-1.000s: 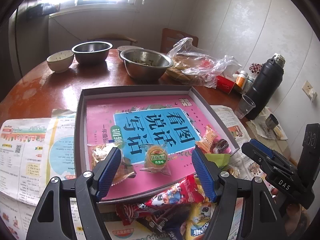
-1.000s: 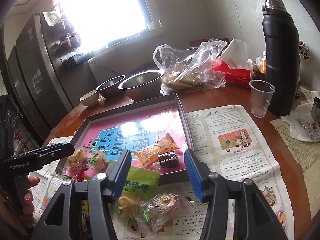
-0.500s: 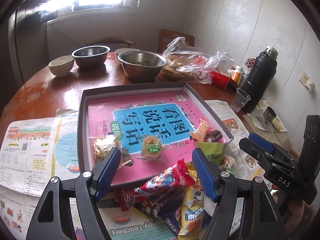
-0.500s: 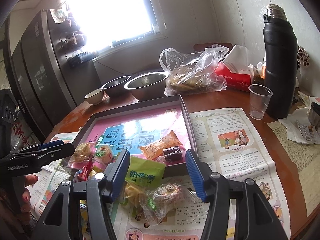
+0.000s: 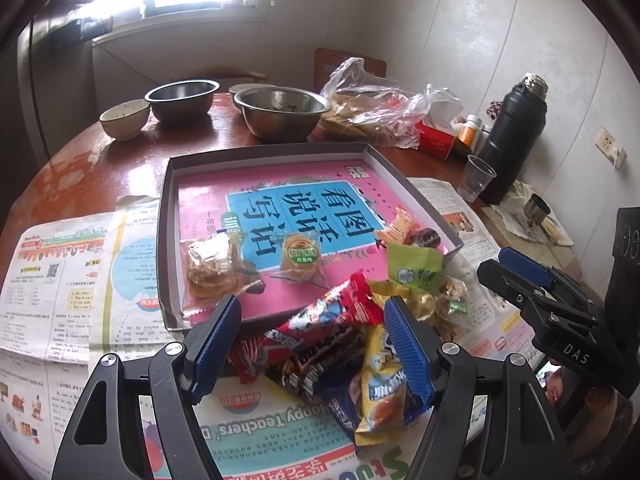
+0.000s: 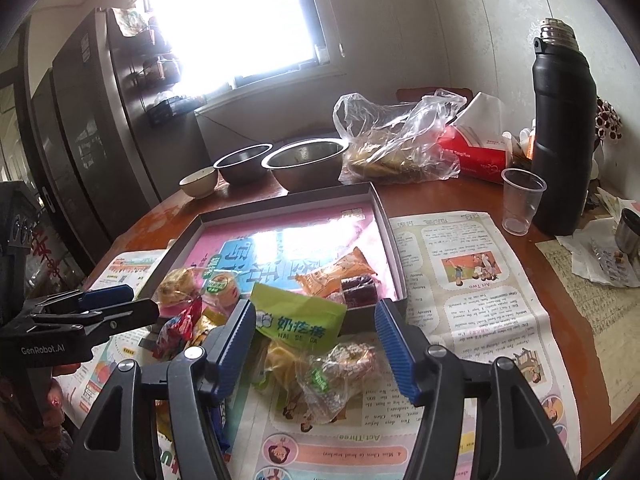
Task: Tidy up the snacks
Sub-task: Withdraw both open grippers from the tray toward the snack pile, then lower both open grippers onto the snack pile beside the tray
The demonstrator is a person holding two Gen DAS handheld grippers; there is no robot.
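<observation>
A shallow grey tray [image 5: 167, 216] lined with a pink book holds a clear-wrapped cake [image 5: 208, 264], a round green-labelled pastry [image 5: 300, 256], an orange packet [image 5: 396, 224] and a dark candy [image 5: 426, 236]. A pile of snack packets lies on the newspaper in front of it, among them a red packet [image 5: 332, 316] and a yellow packet [image 5: 380, 388]. My left gripper [image 5: 312, 312] hovers open above this pile. My right gripper [image 6: 316, 312] has its jaws opening over a green packet [image 6: 300, 320] and a clear-wrapped snack [image 6: 340, 364], and its pads press on nothing.
Two steel bowls [image 5: 280, 112] and a ceramic bowl [image 5: 124, 118] stand at the back. A plastic bag [image 6: 396, 140], a red tissue box [image 6: 476, 152], a plastic cup [image 6: 520, 204] and a black flask [image 6: 560, 132] stand at the right. Newspaper [image 6: 472, 280] covers the near table.
Both grippers have drawn back from the tray toward the near table edge, bringing more of the snack pile into view. The right jaws stand wider apart.
</observation>
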